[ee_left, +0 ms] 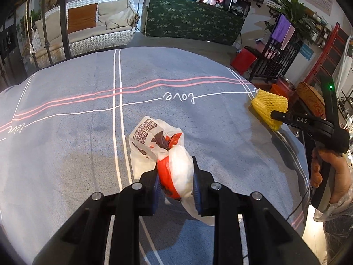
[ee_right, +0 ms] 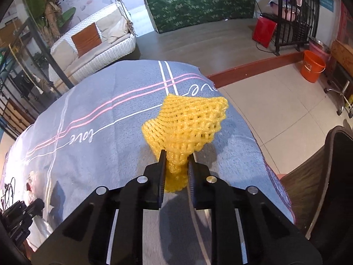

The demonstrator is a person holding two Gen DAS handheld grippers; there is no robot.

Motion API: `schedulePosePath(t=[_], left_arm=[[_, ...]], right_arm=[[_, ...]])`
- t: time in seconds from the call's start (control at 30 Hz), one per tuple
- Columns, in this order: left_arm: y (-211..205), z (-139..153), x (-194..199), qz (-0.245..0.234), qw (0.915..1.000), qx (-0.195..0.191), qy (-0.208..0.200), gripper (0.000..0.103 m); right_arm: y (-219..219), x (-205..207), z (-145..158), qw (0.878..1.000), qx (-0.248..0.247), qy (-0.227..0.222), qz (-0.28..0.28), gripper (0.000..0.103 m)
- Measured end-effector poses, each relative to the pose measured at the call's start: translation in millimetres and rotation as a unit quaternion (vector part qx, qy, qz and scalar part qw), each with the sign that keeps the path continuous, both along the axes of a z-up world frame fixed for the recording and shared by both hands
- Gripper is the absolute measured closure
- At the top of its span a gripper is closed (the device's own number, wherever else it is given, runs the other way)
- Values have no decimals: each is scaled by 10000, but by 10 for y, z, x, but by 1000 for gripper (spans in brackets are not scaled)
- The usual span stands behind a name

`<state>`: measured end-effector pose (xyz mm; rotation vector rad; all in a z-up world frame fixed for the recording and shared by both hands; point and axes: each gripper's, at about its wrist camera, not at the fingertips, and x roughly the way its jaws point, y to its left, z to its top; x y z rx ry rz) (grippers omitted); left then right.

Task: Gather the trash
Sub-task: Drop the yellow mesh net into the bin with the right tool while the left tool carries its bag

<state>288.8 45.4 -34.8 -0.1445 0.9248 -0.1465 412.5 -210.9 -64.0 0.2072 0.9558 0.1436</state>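
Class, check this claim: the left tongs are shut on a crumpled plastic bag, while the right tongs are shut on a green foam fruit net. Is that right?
Not quite. The foam fruit net is yellow, not green, as the right wrist view shows. The rest holds: the right tongs are shut on it, and the left tongs are shut on the crumpled plastic bag.

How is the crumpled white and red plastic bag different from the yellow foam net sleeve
The crumpled white and red plastic bag is smooth printed film; the yellow foam net sleeve is open mesh in one colour. The bag sits mid-cloth, the sleeve near the cloth's edge. The left gripper pinches the bag, the right gripper the sleeve.
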Motion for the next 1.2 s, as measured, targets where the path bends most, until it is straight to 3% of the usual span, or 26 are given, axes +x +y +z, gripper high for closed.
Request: schedulePosePath(t=[0.3,0.63,1.2], left_arm=[[-209,181,-199,-213,9995,-57,-244,79],[-742,342,-400,-699,9961,-290,-452,79],[-1974,282,-672,-1860,9799,-640,-327,79]], right_arm=[[-245,-484,177,9990,341,-273,-13,84],[-571,-1074,336,9983,211,-517,-172,84],[-1595,-2112,267,9886,-64,-687,-1337,84]])
